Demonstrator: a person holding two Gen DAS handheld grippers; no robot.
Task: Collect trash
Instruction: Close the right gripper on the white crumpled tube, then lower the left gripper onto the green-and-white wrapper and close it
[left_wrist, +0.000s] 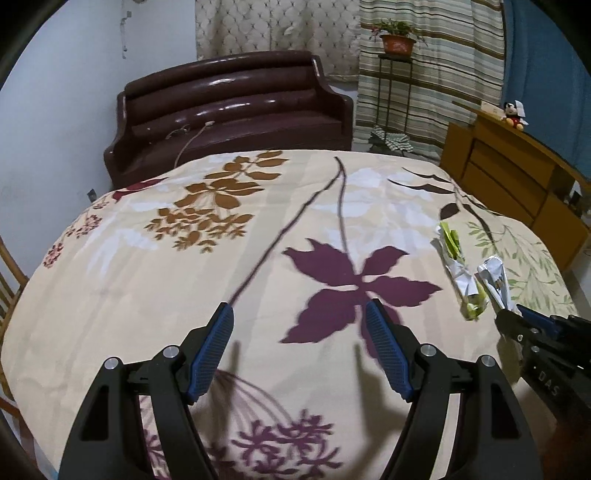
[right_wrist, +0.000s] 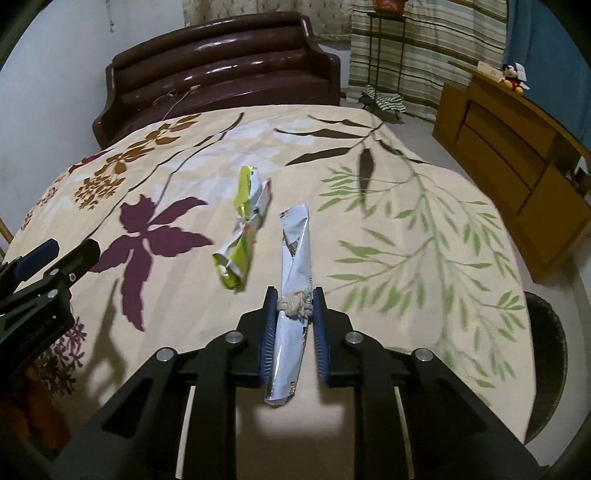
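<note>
Left claw (left_wrist: 299, 310) gapes wide at lower centre; right claw (right_wrist: 295, 295), lower centre, is clamped on a silver wrapper (right_wrist: 293, 258).

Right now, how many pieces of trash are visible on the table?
2. A silver wrapper is clamped between the right gripper fingers; a yellow-green wrapper lies on the floral tablecloth just to its left. Anything beyond the table edge is hidden.

surface: bed (right_wrist: 369, 258), floral cover | on it: green wrapper (right_wrist: 242, 236) | position: near purple flower (right_wrist: 147, 240), on its right
</note>
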